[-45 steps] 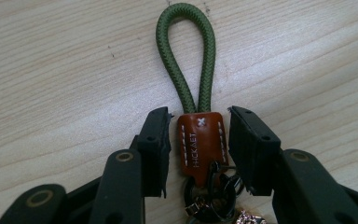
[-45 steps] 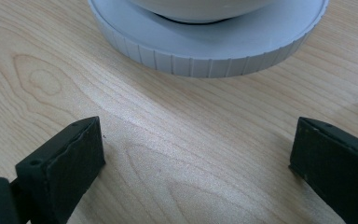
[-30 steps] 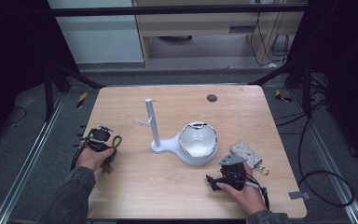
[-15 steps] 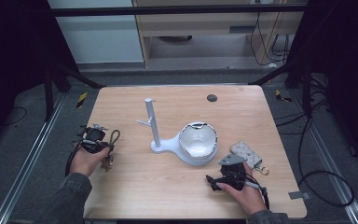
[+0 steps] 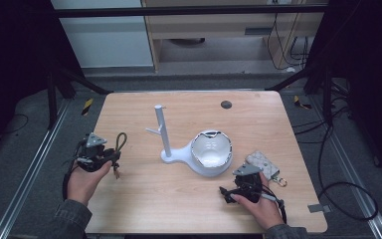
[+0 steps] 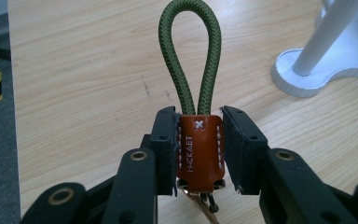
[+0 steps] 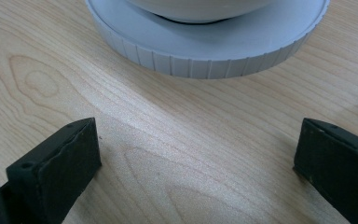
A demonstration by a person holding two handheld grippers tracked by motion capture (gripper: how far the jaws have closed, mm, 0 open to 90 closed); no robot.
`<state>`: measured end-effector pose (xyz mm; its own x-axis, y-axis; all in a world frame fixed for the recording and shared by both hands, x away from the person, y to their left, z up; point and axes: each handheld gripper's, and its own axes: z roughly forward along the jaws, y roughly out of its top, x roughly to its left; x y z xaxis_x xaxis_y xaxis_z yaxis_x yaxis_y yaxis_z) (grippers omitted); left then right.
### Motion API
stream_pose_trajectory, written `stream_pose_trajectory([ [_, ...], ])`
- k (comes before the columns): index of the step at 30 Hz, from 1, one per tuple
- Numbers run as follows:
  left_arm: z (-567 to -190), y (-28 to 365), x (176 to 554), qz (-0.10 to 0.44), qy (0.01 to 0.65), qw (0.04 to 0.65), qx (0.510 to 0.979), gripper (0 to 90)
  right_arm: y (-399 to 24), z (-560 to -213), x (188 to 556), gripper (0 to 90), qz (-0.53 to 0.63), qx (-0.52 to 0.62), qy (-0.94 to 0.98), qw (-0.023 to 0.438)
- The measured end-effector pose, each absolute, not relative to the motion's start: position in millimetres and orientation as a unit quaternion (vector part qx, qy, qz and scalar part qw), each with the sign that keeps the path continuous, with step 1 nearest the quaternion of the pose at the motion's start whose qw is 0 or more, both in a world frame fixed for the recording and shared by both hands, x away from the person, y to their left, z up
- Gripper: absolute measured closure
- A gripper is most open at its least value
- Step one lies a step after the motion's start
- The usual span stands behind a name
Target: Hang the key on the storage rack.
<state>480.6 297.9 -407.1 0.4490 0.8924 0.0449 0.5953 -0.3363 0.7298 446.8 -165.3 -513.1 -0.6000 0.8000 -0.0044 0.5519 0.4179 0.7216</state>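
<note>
My left gripper (image 6: 199, 140) is shut on a keychain (image 6: 199, 149) with an orange leather tab and a green cord loop (image 6: 190, 51). In the high view that gripper (image 5: 110, 158) is at the table's left edge, and the green loop (image 5: 121, 141) sticks out toward the stand. A white stand (image 5: 166, 144) with an upright post and a bowl-shaped dish (image 5: 210, 152) sits mid-table. My right gripper (image 5: 225, 193) rests low near the front right, open, with bare wood between its jaws and the dish's ribbed base (image 7: 205, 56) just ahead.
A small patterned pouch (image 5: 262, 164) with a metal ring lies right of the dish, beside my right hand. A dark round hole (image 5: 226, 104) marks the table's far side. The table's left edge (image 6: 9, 116) drops to grey floor with striped tape.
My left gripper has drifted slightly left and toward the near edge with the keychain in it. The right gripper has stayed put.
</note>
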Motion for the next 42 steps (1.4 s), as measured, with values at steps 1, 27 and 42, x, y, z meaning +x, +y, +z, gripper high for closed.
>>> stream_pose_trajectory([
  [1, -405.6, 296.8, 478.5, 0.228, 0.471, 0.334, 0.784, 66.2, -165.4, -513.1, 446.8, 0.3, 0.350, 0.410, 0.823, 0.177],
  [27, -383.5, 265.4, 441.5, 0.248, 0.418, 0.411, 0.771, 66.2, -165.7, -512.8, 446.9, 0.2, 0.348, 0.411, 0.824, 0.177],
  [42, -371.3, 242.8, 418.1, 0.252, 0.388, 0.459, 0.759, 66.2, -165.7, -512.9, 446.9, 0.2, 0.348, 0.410, 0.824, 0.177],
])
